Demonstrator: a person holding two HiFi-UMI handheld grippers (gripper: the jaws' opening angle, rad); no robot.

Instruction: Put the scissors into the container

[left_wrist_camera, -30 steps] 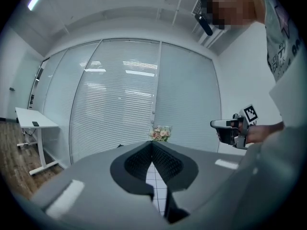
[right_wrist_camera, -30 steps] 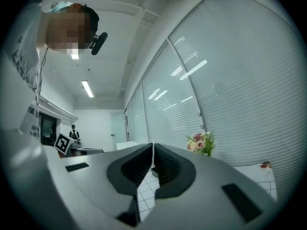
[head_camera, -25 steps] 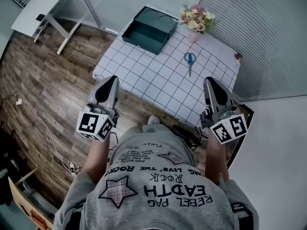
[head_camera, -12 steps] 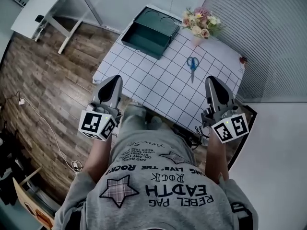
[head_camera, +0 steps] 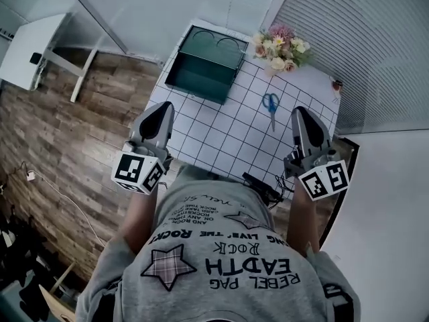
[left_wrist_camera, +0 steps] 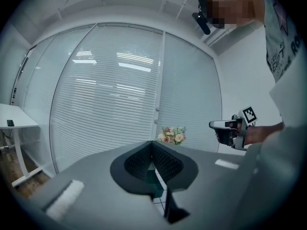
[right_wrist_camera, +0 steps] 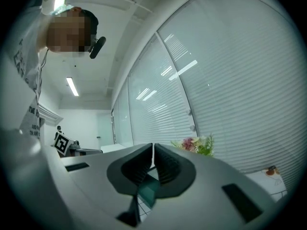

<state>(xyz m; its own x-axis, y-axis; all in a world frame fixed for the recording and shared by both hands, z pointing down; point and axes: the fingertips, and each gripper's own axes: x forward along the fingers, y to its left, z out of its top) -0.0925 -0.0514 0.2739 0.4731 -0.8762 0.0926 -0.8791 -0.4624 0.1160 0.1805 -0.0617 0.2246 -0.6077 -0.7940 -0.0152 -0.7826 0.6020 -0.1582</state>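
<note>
Blue-handled scissors (head_camera: 271,104) lie on the white gridded table (head_camera: 221,136), right of centre, blades toward me. The dark green container (head_camera: 205,60) stands open at the table's far left corner; a sliver of it shows between the jaws in the left gripper view (left_wrist_camera: 152,176). My left gripper (head_camera: 161,109) hovers over the table's near left edge, jaws together and empty. My right gripper (head_camera: 299,113) hovers at the near right edge, a short way right of the scissors, jaws also shut with nothing in them. Both point level toward the window.
A vase of pink and cream flowers (head_camera: 280,44) stands at the table's far side, behind the scissors. A small red object (head_camera: 336,82) sits at the far right corner. Window blinds (head_camera: 362,39) run behind the table. A white desk (head_camera: 30,49) stands on the wooden floor at left.
Both grippers have moved forward from in front of the table to over its near edge. The table, container and scissors now appear closer.
</note>
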